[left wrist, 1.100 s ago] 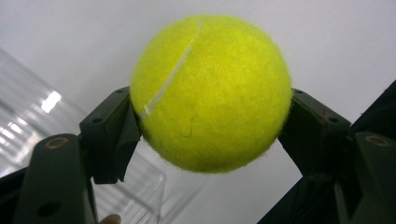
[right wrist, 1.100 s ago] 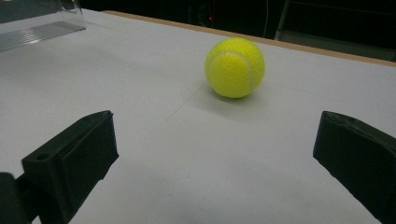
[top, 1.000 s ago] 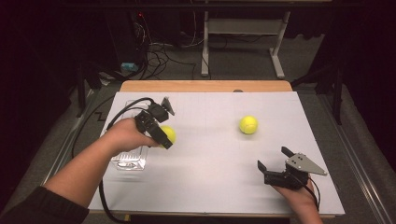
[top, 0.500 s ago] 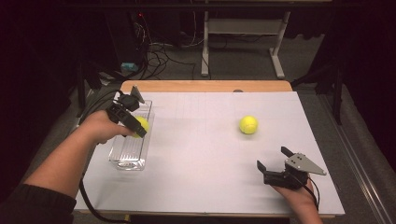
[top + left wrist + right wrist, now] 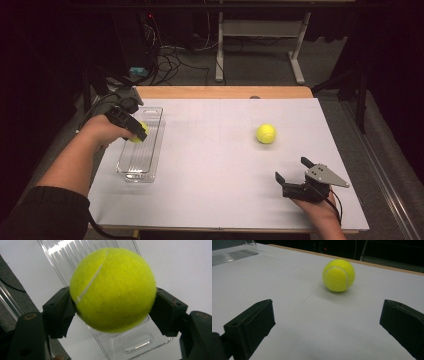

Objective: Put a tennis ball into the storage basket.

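Over the clear tray [image 5: 141,150], at nine o'clock on the surface [image 5: 215,165], the left gripper [image 5: 136,131] clamps a ball [image 5: 112,288]. At three o'clock lies a second ball [image 5: 266,133]; at five, the right gripper [image 5: 291,170] gapes empty.

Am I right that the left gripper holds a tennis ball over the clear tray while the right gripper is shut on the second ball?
Not quite. The right gripper is open and empty; the second ball lies on the table ahead of its spread jaws, as the right gripper view shows. The left gripper does hold a tennis ball over the clear tray.
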### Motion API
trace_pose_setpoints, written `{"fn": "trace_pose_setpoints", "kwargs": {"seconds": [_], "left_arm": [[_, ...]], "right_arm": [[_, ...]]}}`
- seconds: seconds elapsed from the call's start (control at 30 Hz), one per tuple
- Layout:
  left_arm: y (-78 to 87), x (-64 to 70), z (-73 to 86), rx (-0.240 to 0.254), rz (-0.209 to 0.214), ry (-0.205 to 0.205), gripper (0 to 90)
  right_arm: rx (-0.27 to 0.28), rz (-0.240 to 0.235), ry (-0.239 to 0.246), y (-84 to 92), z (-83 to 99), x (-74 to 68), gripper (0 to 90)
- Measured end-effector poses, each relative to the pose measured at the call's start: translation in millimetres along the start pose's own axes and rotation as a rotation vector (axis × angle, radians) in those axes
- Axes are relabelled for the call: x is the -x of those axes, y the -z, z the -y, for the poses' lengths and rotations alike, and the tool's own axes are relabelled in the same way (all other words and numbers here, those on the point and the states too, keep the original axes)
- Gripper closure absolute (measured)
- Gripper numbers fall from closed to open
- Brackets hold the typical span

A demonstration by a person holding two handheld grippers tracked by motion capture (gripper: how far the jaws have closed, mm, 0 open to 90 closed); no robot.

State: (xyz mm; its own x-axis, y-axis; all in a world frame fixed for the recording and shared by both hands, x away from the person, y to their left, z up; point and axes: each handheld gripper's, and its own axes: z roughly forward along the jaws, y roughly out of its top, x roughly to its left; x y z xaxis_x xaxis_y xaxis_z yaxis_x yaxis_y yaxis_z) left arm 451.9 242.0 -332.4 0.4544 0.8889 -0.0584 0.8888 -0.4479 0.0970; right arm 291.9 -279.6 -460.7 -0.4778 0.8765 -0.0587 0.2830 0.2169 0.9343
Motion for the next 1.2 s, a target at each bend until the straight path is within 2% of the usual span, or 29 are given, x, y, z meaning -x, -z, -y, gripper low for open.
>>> {"fn": "trace_pose_setpoints", "kwargs": {"seconds": [0.13,0.27,0.4,0.5,0.63,0.67,0.7,0.73,0.77,1.03,1.2], "left_arm": [[-6.6,1.5,-6.6,-0.004,0.002,0.003,26.5],[-17.3,0.0,-12.5,-0.022,-0.015,0.019,26.4],[-26.2,-0.9,-15.8,-0.040,-0.008,0.022,26.4],[-28.1,-1.0,-17.6,-0.044,-0.016,0.023,26.4],[-26.0,-0.4,-18.8,-0.026,-0.009,0.026,26.2],[-24.7,-0.3,-19.0,-0.016,-0.014,0.031,25.6],[-24.3,0.5,-19.4,-0.004,-0.024,0.040,16.7],[-23.6,1.5,-19.7,-0.013,-0.016,0.032,4.9],[-22.5,3.4,-19.3,-0.014,-0.014,0.022,0.4],[-14.3,16.3,-17.5,0.017,-0.021,-0.012,0.6],[-12.8,35.0,-16.9,0.023,-0.003,-0.073,0.6]], "right_arm": [[0.001,0.001,0.000,0.0,0.0,0.4,0.0],[0.000,0.000,0.002,-0.3,0.2,-0.1,0.0],[0.000,-0.001,0.004,-0.5,0.4,0.0,0.0],[-0.003,-0.004,0.002,-0.9,0.7,0.0,0.0],[-0.004,-0.005,0.003,-1.3,0.8,-0.7,0.0],[-0.004,-0.005,0.003,-1.3,0.8,-0.7,0.0],[-0.004,-0.004,0.003,-1.2,0.8,-0.7,0.0],[-0.003,-0.005,0.001,-1.2,0.8,-0.6,0.0],[-0.003,-0.003,0.002,-1.1,0.7,-0.3,0.0],[-0.004,0.000,0.002,-1.8,0.5,-0.4,0.0],[-0.003,0.009,-0.001,-2.6,0.2,0.9,0.0]]}}
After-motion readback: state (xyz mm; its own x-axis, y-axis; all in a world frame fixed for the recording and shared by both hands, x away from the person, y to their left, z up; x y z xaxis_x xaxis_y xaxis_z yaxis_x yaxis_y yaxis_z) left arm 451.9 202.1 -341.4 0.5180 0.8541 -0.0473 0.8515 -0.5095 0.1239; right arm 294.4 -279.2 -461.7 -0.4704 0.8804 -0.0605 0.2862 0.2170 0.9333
